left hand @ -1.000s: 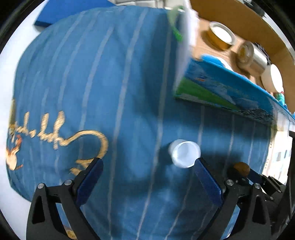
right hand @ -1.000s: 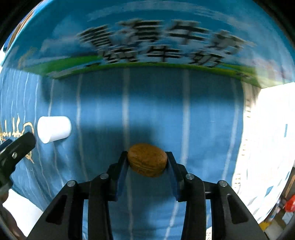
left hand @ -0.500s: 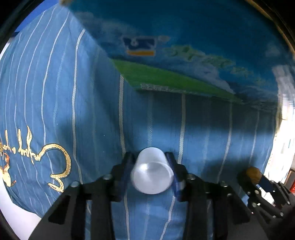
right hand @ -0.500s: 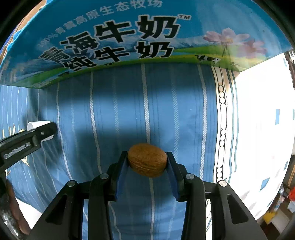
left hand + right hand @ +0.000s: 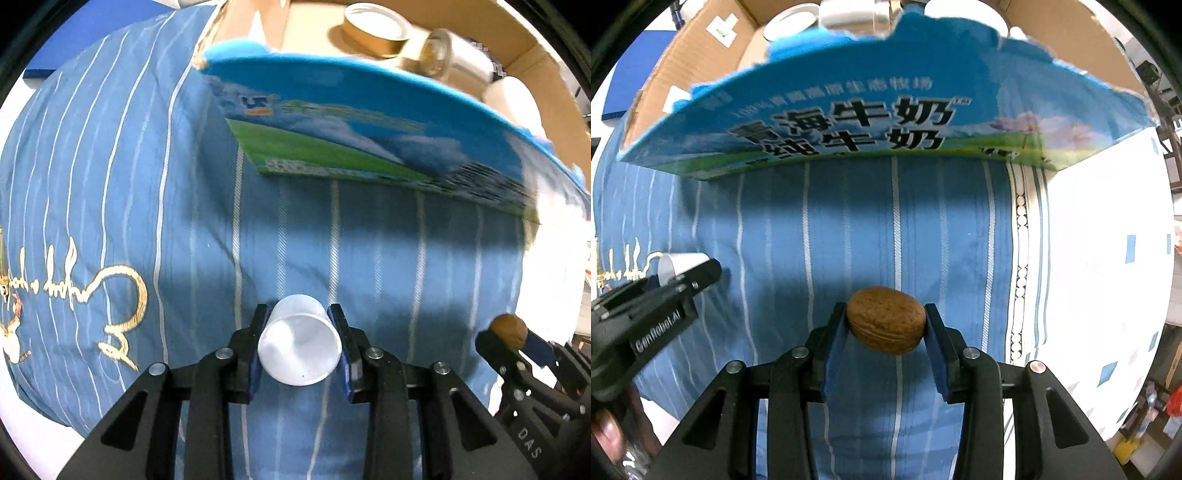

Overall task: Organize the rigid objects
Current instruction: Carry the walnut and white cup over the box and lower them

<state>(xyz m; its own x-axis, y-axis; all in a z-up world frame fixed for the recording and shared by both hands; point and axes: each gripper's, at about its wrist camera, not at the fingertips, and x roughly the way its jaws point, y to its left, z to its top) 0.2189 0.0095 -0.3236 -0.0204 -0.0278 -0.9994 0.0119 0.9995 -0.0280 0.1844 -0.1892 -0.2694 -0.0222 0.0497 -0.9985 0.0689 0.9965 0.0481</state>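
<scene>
My left gripper (image 5: 299, 345) is shut on a small white plastic cup (image 5: 298, 347), held on its side above the blue striped cloth (image 5: 129, 155). My right gripper (image 5: 885, 326) is shut on a brown walnut (image 5: 885, 319). The walnut (image 5: 511, 329) and right gripper also show at the right edge of the left wrist view. The cup (image 5: 679, 263) and left gripper show at the left of the right wrist view. An open cardboard box with a blue milk-carton print (image 5: 849, 122) stands just ahead of both grippers, its rim (image 5: 369, 74) below my view.
Inside the box lie a gold tape roll (image 5: 373, 26), a clear tape roll (image 5: 443, 48) and a white round object (image 5: 513, 99). White patterned bedding (image 5: 1108, 240) lies right of the cloth. Gold embroidery (image 5: 92, 288) marks the cloth at left.
My left gripper closed on the white cup and lifted it. Both grippers have risen, so the inside of the box now shows. The walnut stays held.
</scene>
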